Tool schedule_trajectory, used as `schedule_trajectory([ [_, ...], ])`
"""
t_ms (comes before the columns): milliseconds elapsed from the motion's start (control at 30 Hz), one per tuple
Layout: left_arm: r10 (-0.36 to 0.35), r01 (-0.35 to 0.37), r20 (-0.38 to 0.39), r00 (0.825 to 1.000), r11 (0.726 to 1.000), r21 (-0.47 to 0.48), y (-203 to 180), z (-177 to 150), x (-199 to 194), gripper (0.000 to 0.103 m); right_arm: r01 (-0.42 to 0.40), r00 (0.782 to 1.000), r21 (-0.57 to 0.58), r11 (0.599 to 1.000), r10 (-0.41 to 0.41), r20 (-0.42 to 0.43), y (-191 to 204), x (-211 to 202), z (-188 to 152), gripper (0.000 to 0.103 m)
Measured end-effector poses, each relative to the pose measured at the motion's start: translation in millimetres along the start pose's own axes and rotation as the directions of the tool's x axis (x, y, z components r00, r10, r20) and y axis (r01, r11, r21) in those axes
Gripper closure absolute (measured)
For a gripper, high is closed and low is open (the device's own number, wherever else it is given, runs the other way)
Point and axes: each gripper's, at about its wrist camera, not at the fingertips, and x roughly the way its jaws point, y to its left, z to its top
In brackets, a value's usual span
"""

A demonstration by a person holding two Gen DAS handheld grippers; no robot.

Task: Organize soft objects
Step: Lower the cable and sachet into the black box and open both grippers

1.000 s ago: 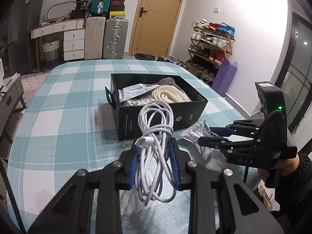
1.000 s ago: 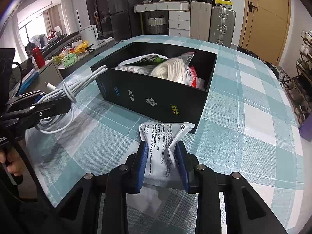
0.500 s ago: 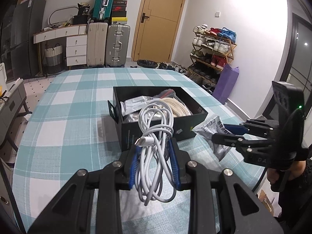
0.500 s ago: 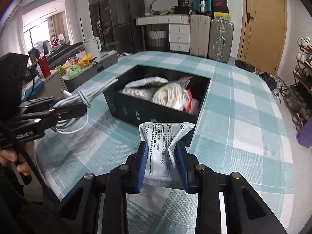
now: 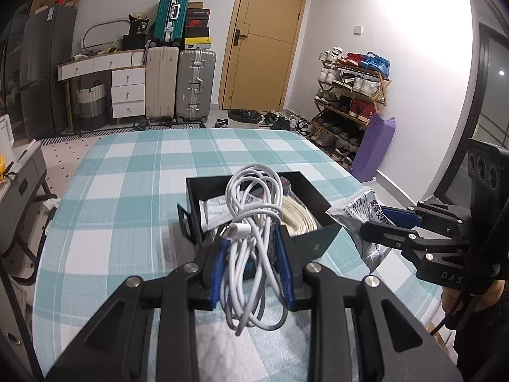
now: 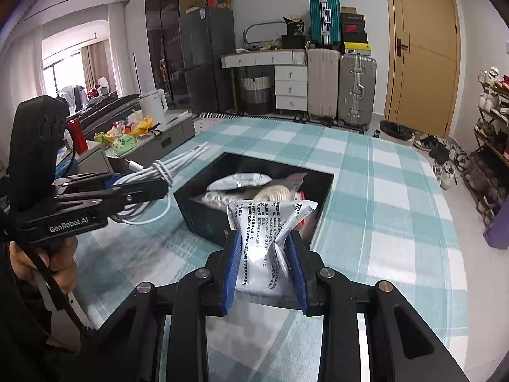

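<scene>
Both loads lifted, carry to the box in hand.
Left gripper (image 5: pixel 251 264) pinches the white cable bundle (image 5: pixel 254 219); right gripper (image 6: pixel 264 267) pinches the silver packet (image 6: pixel 267 232). The black box (image 6: pixel 203 213) sits at twelve o'clock; next, lower each inside and release.

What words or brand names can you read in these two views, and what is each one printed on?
"GenRobot.AI": side of the left gripper.
"DAS", cut off: side of the right gripper.
Print on the silver packet held by the right gripper: too small to read.
Logos on the black box: blurred.
</scene>
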Motion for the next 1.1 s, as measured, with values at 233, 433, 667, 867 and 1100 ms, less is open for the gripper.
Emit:
schedule_trajectory([
  [233, 0.014, -0.014, 0.007, 1.000, 1.000, -0.004, 1.8, 14.0, 7.8, 0.076, -0.005, 1.000, 0.010, 1.000, 0.005, 0.029, -3.1, 1.2, 15.4, 0.073],
  [433, 0.037, -0.037, 0.012, 0.999, 0.999, 0.009, 1.8, 24.4, 17.8, 0.076, -0.005, 0.999, 0.025, 1.000, 0.003, 0.044, -7.1, 5.8, 24.7, 0.073],
  [667, 0.052, -0.052, 0.001, 0.999, 0.998, 0.025, 2.3, 32.4, 36.9, 0.076, -0.008, 0.999, 0.043, 0.999, 0.006, 0.047, -14.2, 18.4, 33.2, 0.073],
  [867, 0.052, -0.052, -0.017, 0.998, 0.998, 0.029, 3.1, 36.6, 55.3, 0.076, 0.013, 0.999, 0.063, 0.998, -0.015, 0.037, -22.4, 32.6, 37.4, 0.073],
  [1100, 0.050, -0.049, -0.039, 0.998, 0.999, 0.024, 8.3, 40.0, 77.7, 0.076, 0.104, 0.994, 0.054, 0.993, -0.104, 0.010, -34.6, 48.4, 42.7, 0.073],
])
